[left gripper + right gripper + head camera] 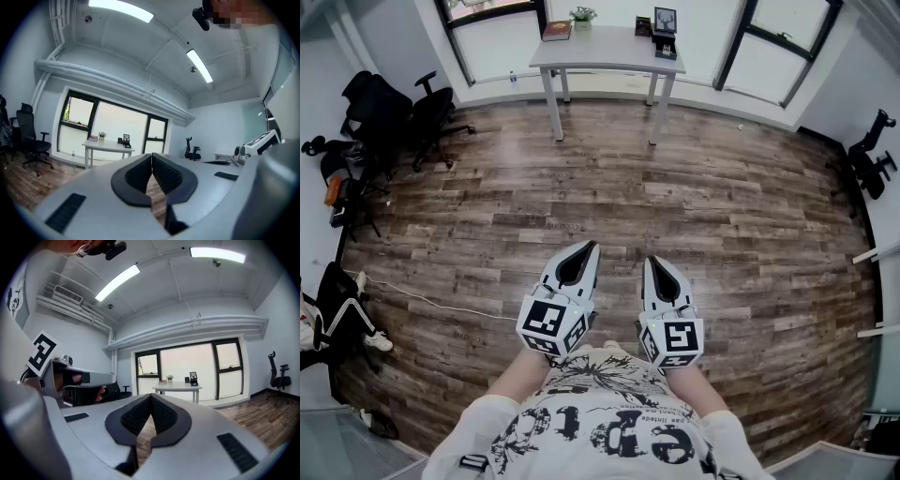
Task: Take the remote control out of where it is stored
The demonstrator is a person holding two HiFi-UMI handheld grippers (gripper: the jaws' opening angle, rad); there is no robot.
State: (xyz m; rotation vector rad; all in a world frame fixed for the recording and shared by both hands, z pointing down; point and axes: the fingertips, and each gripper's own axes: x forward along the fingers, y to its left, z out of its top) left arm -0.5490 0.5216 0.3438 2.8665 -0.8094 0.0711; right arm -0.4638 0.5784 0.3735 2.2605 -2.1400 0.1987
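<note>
No remote control can be made out in any view. A white table (600,47) stands far ahead by the windows, also in the left gripper view (108,146) and the right gripper view (180,387). On it lie a red book (556,30), a small plant (582,15), a picture frame (665,20) and a small dark holder (666,49). My left gripper (589,246) (151,154) and right gripper (649,261) (151,396) are held side by side in front of the person's chest, above the wooden floor. Both are shut with nothing between the pads.
Black office chairs (394,112) and bags crowd the left wall. Another chair (872,159) stands at the right. A white cable (422,298) runs across the floor at the left. Wooden floor (675,187) stretches between me and the table.
</note>
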